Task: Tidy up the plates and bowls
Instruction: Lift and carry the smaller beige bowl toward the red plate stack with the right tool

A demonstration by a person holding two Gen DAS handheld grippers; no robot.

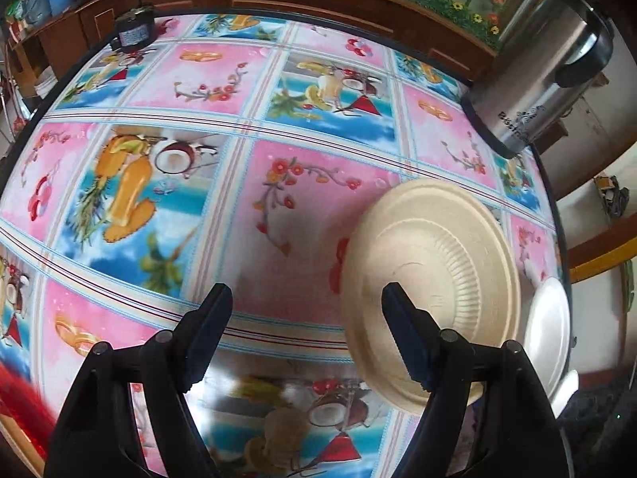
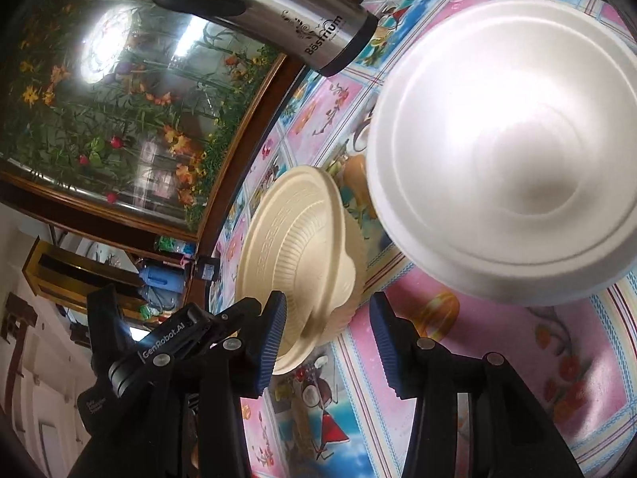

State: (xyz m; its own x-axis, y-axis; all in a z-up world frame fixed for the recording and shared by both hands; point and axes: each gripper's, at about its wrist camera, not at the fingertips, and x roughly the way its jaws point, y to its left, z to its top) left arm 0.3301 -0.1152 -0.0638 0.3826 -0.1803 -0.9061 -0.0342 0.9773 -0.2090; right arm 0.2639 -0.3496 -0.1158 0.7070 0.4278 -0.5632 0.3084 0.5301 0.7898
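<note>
plates sit on the table (image 1: 247, 215): in the left view a beige plate (image 1: 434, 279) lies by the spread, empty left gripper (image 1: 306, 334), white plate (image 1: 547, 326) beyond. in the right view the right gripper (image 2: 326, 342) gapes empty, likely between grasps, white plate (image 2: 505, 151) ahead, flask (image 2: 278, 12) behind.

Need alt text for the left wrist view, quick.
The open left gripper hovers over a floral tablecloth, its right finger overlapping a beige ribbed bowl. A white foam bowl sits beyond it; a steel thermos stands at the far right.
</note>
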